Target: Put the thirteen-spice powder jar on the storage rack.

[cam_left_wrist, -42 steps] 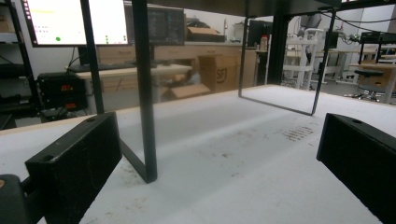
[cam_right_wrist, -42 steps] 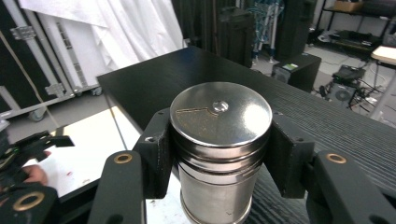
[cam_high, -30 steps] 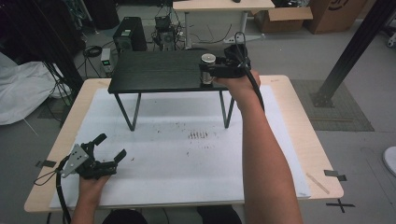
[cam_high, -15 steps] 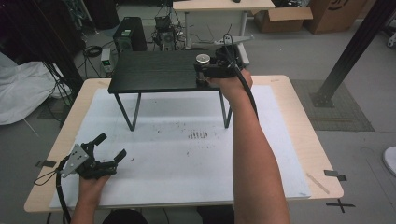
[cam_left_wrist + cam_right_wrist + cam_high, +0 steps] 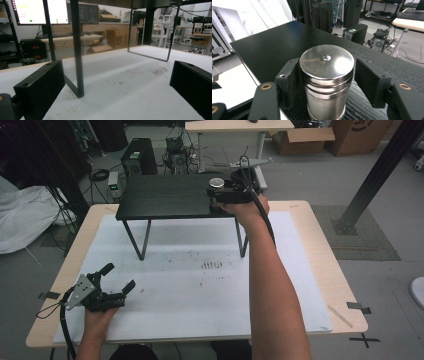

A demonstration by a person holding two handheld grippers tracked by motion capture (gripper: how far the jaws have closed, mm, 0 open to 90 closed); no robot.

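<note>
A round metal tin [image 5: 216, 183] with a shiny lid stands on the right end of a small black stand [image 5: 165, 196] at the far side of the table. My right gripper [image 5: 215, 196] reaches in from the right and is open around it. In the right gripper view the tin [image 5: 327, 82] sits between the two pads of my right gripper [image 5: 328, 83]; the left one is against its side and a narrow gap shows at the right one. My left gripper [image 5: 119, 276] rests open on the white mat [image 5: 200, 290] at the near left, nothing between its jaws [image 5: 117, 87].
The stand's thin black legs [image 5: 77, 50] rise from the mat ahead of the left gripper. The rest of the stand's top [image 5: 262, 47] is bare. Beyond the wooden table [image 5: 320, 245] are a computer tower [image 5: 139, 156], cables, cardboard boxes and a black post [image 5: 380, 175].
My right gripper has slid left along the stand until its open jaws sit around the tin. The tin has hardly moved. The left gripper has stayed put.
</note>
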